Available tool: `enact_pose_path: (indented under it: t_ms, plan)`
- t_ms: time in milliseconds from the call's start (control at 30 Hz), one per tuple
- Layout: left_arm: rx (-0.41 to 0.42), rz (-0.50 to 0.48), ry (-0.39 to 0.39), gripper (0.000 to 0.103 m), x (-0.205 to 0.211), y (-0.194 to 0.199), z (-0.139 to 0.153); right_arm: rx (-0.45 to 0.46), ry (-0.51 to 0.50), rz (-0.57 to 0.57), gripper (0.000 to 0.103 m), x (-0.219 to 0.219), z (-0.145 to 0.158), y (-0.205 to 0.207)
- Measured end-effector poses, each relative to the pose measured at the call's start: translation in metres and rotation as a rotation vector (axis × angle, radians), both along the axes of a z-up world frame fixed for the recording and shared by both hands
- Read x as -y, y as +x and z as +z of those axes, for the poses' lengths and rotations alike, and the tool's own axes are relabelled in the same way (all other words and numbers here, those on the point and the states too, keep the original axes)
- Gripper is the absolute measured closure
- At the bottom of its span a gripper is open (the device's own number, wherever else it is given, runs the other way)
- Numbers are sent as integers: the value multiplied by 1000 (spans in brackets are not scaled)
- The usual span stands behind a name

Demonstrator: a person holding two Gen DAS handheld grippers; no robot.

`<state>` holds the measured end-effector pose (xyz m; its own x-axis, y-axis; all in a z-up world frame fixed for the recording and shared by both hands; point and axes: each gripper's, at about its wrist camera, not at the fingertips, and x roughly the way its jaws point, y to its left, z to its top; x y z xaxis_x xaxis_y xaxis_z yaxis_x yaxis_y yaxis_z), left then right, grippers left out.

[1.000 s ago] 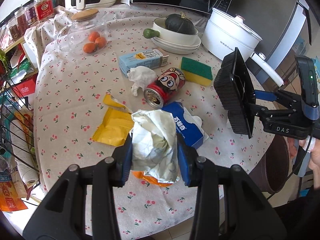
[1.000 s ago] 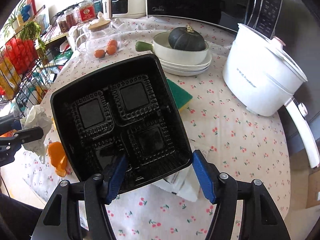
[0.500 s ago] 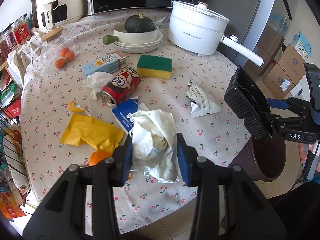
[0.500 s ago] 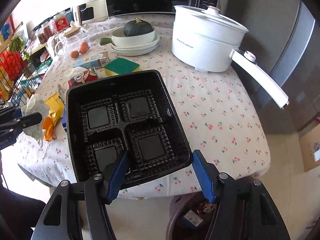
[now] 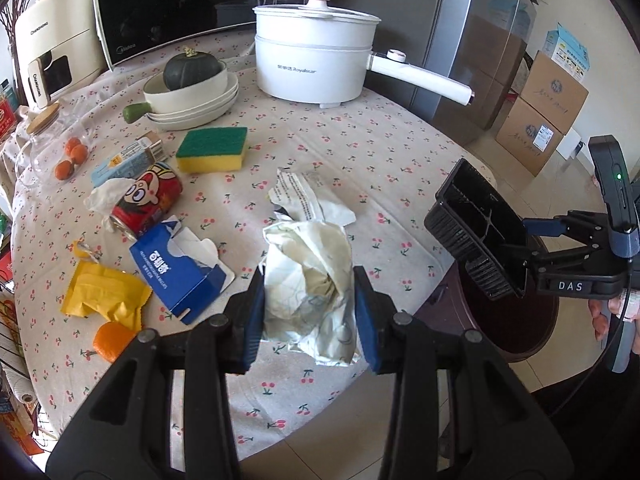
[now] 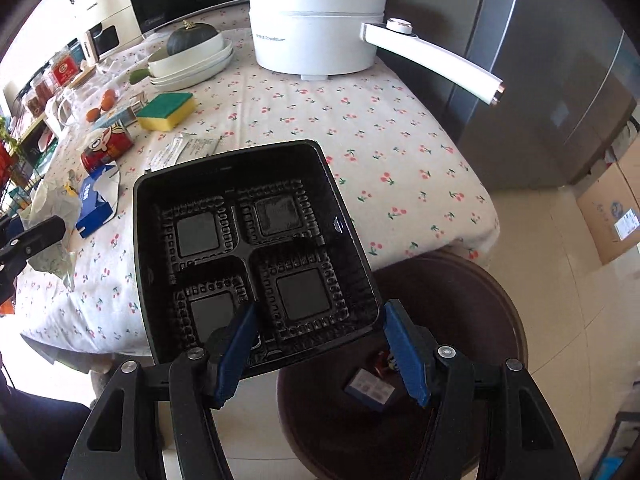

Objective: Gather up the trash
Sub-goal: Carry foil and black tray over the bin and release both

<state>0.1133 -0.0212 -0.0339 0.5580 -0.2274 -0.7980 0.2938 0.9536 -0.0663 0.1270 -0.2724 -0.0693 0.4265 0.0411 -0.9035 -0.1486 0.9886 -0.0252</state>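
My left gripper (image 5: 309,312) is shut on a crumpled white wrapper (image 5: 310,280), held above the table's near edge. My right gripper (image 6: 320,348) is shut on a black plastic food tray (image 6: 248,248), held tilted over the dark brown trash bin (image 6: 460,292) beside the table; the bin (image 5: 532,320) and tray (image 5: 480,232) also show in the left wrist view. Trash lies in the bin. On the table lie a torn white packet (image 5: 308,200), a blue carton (image 5: 176,272), a red can (image 5: 148,200), a yellow wrapper (image 5: 104,292) and a white tissue (image 5: 102,196).
A white electric pot (image 5: 316,60) with a long handle (image 5: 420,76), stacked bowls with a squash (image 5: 192,80), a green-yellow sponge (image 5: 212,148), a milk carton (image 5: 124,160) and a glass jar (image 5: 48,148) stand further back. Cardboard boxes (image 5: 548,112) sit on the floor at right.
Both grippers have swung right and back from the table's middle towards its right edge. The black tray now hangs over the bin. The wrapper stays gripped.
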Motion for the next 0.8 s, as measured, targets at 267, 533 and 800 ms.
enact_pose_path:
  t_ms: [267,533,800]
  plan:
    - [0,-150,-43,61,68,-12,-3,-4,-16,-110,37,63,5,-32]
    - [-18,-317,-68,60,140,-21,-21,-33,-25,-231,37,133,-4,-71]
    - [-14,-358,-39,25,174,-25,-35,-49,-25,-289,37,167,-9,-92]
